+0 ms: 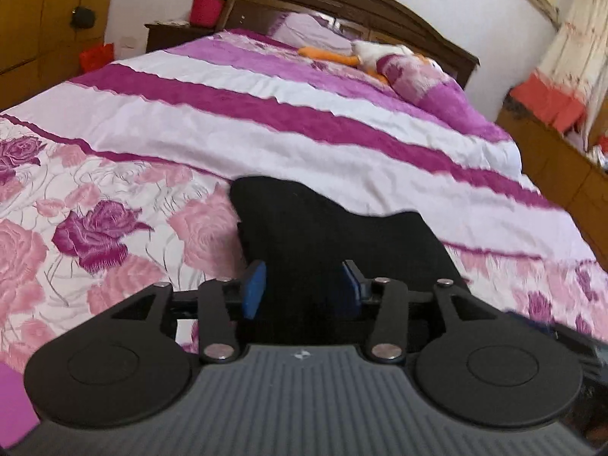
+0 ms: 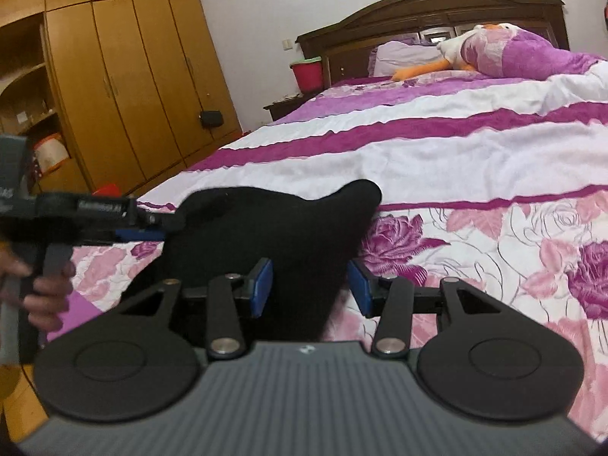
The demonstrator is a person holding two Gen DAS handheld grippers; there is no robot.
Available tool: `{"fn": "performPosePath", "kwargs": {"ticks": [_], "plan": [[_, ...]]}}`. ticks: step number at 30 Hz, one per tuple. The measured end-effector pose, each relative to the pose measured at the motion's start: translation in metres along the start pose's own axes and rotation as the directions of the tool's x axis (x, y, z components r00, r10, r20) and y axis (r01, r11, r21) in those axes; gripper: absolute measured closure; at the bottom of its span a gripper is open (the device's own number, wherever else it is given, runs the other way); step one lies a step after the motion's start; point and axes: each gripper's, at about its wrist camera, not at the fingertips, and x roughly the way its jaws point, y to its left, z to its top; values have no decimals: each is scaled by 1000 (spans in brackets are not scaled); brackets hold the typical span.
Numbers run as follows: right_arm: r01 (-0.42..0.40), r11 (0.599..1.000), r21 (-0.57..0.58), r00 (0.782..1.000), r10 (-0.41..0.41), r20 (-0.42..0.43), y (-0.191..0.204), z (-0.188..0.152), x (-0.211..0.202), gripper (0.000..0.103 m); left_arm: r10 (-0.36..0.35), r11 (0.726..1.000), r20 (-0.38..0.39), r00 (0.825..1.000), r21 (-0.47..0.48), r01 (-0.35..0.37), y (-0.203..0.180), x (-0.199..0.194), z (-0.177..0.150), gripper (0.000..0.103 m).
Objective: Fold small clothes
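Note:
A small black garment [image 1: 304, 220] is held up over the bed's near end, bunched between both grippers. My left gripper [image 1: 303, 288] has its blue pads on either side of the cloth and is shut on it. My right gripper [image 2: 311, 288] grips the same black garment [image 2: 273, 224] in the same way. In the right wrist view the left gripper [image 2: 152, 224] shows at the left, clamped on the garment's left edge, with the person's hand on its handle.
The bed [image 1: 266, 121] has a pink and purple floral and striped cover. A plush duck [image 2: 494, 51] and pillows lie at the headboard. A wooden wardrobe [image 2: 125, 76] stands to the left, a nightstand with a red bucket [image 2: 307, 70] beside the bed.

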Motion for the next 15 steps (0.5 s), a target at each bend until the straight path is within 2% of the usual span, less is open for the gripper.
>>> {"fn": "performPosePath", "kwargs": {"ticks": [2,6,8,9,11,15], "plan": [[6,1000,-3,1000,-6,-14,3,0,5,55,-9,1000,-25,1000,2,9,-3,3,-7,50],[-7,1000,5,999,8,-52,8,-6,16,55,53,998,-53,997,35,-51,-6,16,-24,49],[-16,1000,19,997,18,-79,9,-12,21,55,75,996,-58,995,46,-73,0,24,-30,45],[-24,999,29,995,27,-93,9,-15,23,55,89,996,-67,994,30,-87,5,28,-32,38],[-31,999,44,994,35,-100,8,-18,25,55,109,994,-88,990,-19,-111,14,31,-32,34],[-54,994,92,994,62,-85,1,-8,18,45,82,996,-90,992,-30,-85,19,28,-26,33]]}}
